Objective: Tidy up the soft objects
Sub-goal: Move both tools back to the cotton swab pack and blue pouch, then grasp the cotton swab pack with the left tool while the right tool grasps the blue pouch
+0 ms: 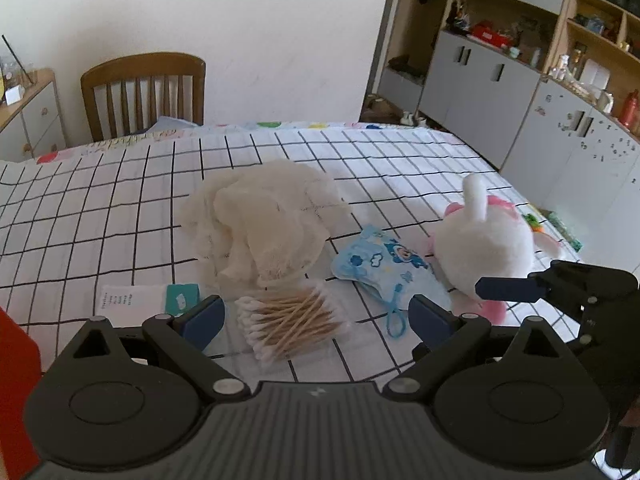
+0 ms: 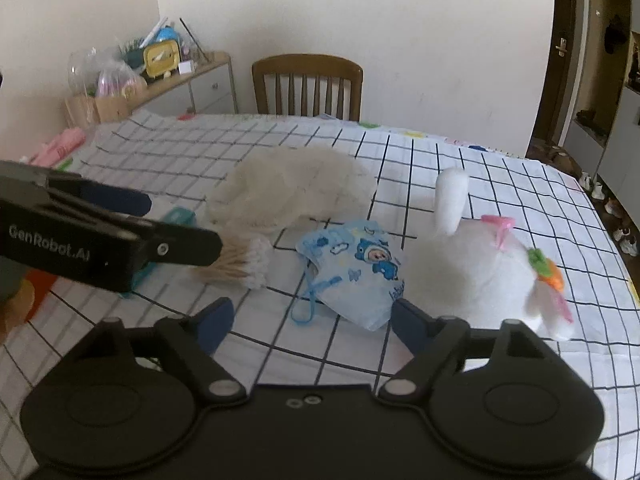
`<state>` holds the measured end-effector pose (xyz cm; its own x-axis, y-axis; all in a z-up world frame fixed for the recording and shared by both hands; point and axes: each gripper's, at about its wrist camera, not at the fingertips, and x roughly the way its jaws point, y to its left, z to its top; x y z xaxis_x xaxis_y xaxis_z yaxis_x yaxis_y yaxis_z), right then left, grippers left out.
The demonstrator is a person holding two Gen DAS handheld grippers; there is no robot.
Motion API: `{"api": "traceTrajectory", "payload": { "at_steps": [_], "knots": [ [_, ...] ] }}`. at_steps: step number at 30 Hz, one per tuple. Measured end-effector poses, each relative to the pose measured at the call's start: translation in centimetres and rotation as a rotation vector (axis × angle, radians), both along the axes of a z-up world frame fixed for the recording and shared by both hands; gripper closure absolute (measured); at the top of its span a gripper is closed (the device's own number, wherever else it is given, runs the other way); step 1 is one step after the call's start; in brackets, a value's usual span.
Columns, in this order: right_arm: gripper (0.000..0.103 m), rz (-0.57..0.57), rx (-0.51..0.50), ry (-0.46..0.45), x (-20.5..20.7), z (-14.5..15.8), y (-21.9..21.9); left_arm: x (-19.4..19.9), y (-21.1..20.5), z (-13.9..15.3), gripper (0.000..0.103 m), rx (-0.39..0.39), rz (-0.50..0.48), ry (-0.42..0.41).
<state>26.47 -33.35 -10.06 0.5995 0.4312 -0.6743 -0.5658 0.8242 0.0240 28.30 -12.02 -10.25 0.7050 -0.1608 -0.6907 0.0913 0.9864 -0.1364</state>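
Here, the scene is set out from the largest thing down.

Counter: the counter (image 1: 120,200) is covered by a white cloth with a black grid, and all the soft things lie on it.

Cream cloth: a crumpled cream cloth (image 1: 260,216) is heaped near the middle, behind the swabs, with no clear long axis.

Plush rabbit: a white plush rabbit (image 2: 480,272) is seen at the right side, one ear raised upright, the pink bow and the orange trim turned to the right.

Blue pouch: a blue cartoon-print pouch (image 2: 356,272) lies flat between the swabs and the rabbit, its long axis slanted from far left to near right, its cord trailing to the near left.

Cotton swabs: a bundle of cotton swabs (image 1: 292,320) lies in a clear wrapper, the sticks running roughly left to right.

Left gripper: the left gripper (image 1: 316,316) is held with its fingers wide, the swabs between them and not yet pinched.

Right gripper: the right gripper (image 2: 312,320) is held with its fingers wide, empty, framing the pouch's near edge.

Step in hand: an approach is judged, nothing yet grasped.

Next move: a further descent and a closing on each target are called for, low enough to catch the thin pouch.
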Motion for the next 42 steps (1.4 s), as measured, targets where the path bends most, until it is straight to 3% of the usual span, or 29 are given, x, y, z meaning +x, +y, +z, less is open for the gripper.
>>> {"api": "traceTrajectory", "payload": {
  "at_steps": [8, 13, 18, 20, 25, 31, 42],
  "knots": [
    [0.034, 0.007, -0.074, -0.023, 1.5, -2.1, 1.4, 1.8, -0.9, -2.0, 0.004, 0.04, 0.039, 0.038],
    [0.048, -0.035, -0.121, -0.039, 2.3, -3.1, 1.8, 2.8, -1.6, -2.8, 0.004, 0.081, 0.048, 0.05],
    [0.054, -0.056, -0.128, -0.061, 2.7, -3.4, 1.8, 3.8, -1.7, -3.7, 0.004, 0.099, 0.063, 0.071],
    [0.056, -0.051, -0.121, -0.064, 2.8, -3.5, 1.8, 4.0, -1.6, -4.1, 0.005, 0.094, 0.067, 0.081],
    [0.08, -0.063, -0.08, -0.043, 3.0, -3.4, 1.5, 4.1, -1.3, -4.4, 0.005, 0.081, 0.068, 0.088],
    [0.095, -0.083, -0.036, -0.032, 3.0, -3.1, 1.1, 4.3, -1.1, -4.7, 0.015, 0.069, 0.075, 0.087],
    [0.102, -0.137, 0.082, -0.005, 2.9, -1.7, -0.7, 4.1, -1.1, -4.5, 0.029, 0.079, 0.08, 0.076]
  ]
}}
